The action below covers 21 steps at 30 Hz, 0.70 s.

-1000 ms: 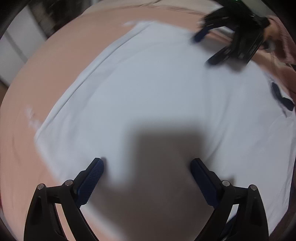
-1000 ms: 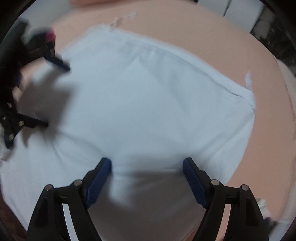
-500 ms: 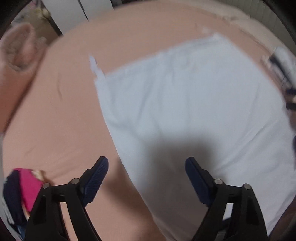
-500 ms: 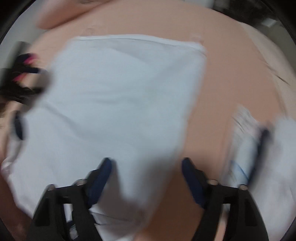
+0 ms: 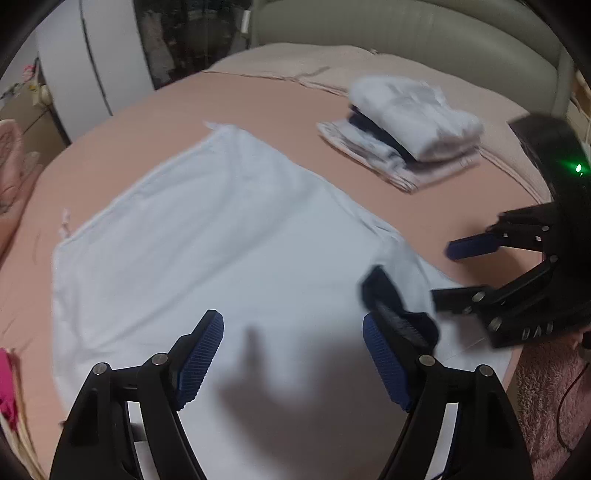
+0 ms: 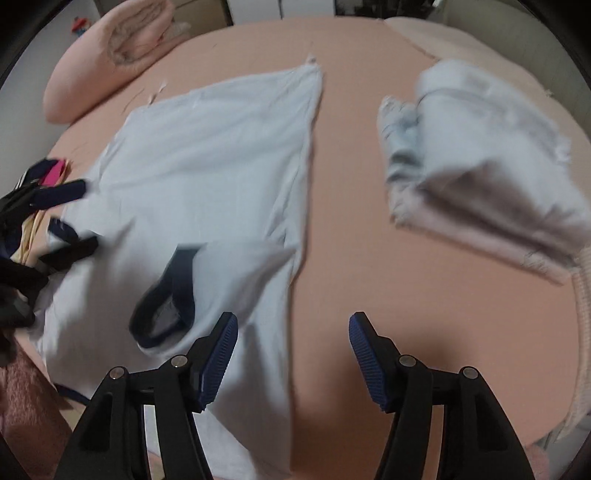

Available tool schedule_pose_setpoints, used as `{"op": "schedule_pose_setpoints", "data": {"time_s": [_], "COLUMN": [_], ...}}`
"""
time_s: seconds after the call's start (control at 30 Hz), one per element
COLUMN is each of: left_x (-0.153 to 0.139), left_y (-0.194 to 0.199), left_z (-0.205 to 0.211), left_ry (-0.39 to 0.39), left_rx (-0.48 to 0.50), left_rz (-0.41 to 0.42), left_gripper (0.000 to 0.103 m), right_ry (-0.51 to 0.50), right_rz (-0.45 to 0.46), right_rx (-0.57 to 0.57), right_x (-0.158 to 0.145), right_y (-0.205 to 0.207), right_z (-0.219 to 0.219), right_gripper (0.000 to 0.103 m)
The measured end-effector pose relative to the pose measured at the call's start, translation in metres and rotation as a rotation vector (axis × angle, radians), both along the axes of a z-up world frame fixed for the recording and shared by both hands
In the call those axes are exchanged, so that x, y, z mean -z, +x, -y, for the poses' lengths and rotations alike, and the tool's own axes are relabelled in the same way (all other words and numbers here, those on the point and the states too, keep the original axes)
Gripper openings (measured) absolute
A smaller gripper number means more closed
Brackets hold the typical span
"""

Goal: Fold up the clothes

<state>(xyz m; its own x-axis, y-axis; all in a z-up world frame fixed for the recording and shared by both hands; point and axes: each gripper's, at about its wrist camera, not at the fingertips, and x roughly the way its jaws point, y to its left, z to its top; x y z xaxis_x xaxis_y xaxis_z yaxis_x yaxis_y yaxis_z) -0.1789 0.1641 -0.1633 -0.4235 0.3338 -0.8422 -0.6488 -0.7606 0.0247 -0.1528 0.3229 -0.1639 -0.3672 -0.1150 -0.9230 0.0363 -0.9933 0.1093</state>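
On bed [image 6: 369,240] – shirt [image 5: 207,236] blurred, near hem cropped; left claw [image 5: 295,365] closing, right claw [image 6: 291,354] spread – both empty.

A peach sheet [image 5: 295,122] covers the bed, with a beige headboard [image 5: 406,33] rising behind it and a paler cover [image 5: 295,61] laid along the head end. A rolled pink pillow [image 6: 110,48] lies at the bed's far left corner in the right wrist view, while a white cabinet [image 5: 96,66] and a dark opening beside it stand beyond the mattress. At the near edge sit a fuzzy pink fabric [image 5: 546,387] and a blurred scrap of magenta cloth [image 5: 7,384].
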Motion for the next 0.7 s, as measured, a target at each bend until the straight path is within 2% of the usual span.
{"op": "schedule_pose_setpoints", "data": {"time_s": [0.1,0.17,0.23,0.3,0.37,0.5,0.6,0.7], "left_x": [0.01,0.023,0.031,0.02,0.009,0.009,-0.002,-0.003], "left_y": [0.012,0.009,0.005,0.003,0.005,0.001,-0.005,-0.014], "left_z": [-0.01,-0.011,-0.009,-0.003,-0.005,-0.014,-0.005,0.002], "left_ry": [-0.037,-0.104,-0.141,-0.098,-0.036,-0.057,-0.016,0.057], "left_rx": [-0.011,-0.052,-0.097,-0.144,-0.106,-0.03,-0.054,-0.051], "left_rz": [0.004,0.022,0.041,0.048,0.038,0.056,0.023,0.085], "left_gripper": [0.077,0.078,0.079,0.079,0.079,0.079,0.079,0.079], "right_ry": [0.053,0.097,0.052,0.0,0.001,0.049,0.01,-0.055], "right_rz": [0.01,0.024,0.034,-0.015,-0.087,-0.018,-0.057,-0.081], "right_rx": [-0.079,-0.154,-0.159,-0.132,-0.12,-0.139,-0.112,-0.075], "right_x": [0.009,0.008,-0.001,-0.016,-0.03,-0.004,0.0,-0.009], "right_y": [0.003,0.005,0.006,0.01,0.016,0.006,0.012,0.025], "right_z": [0.009,0.013,0.004,-0.006,-0.013,-0.008,-0.017,-0.029], "right_gripper": [0.063,0.063,0.063,0.063,0.064,0.066,0.067,0.067]}}
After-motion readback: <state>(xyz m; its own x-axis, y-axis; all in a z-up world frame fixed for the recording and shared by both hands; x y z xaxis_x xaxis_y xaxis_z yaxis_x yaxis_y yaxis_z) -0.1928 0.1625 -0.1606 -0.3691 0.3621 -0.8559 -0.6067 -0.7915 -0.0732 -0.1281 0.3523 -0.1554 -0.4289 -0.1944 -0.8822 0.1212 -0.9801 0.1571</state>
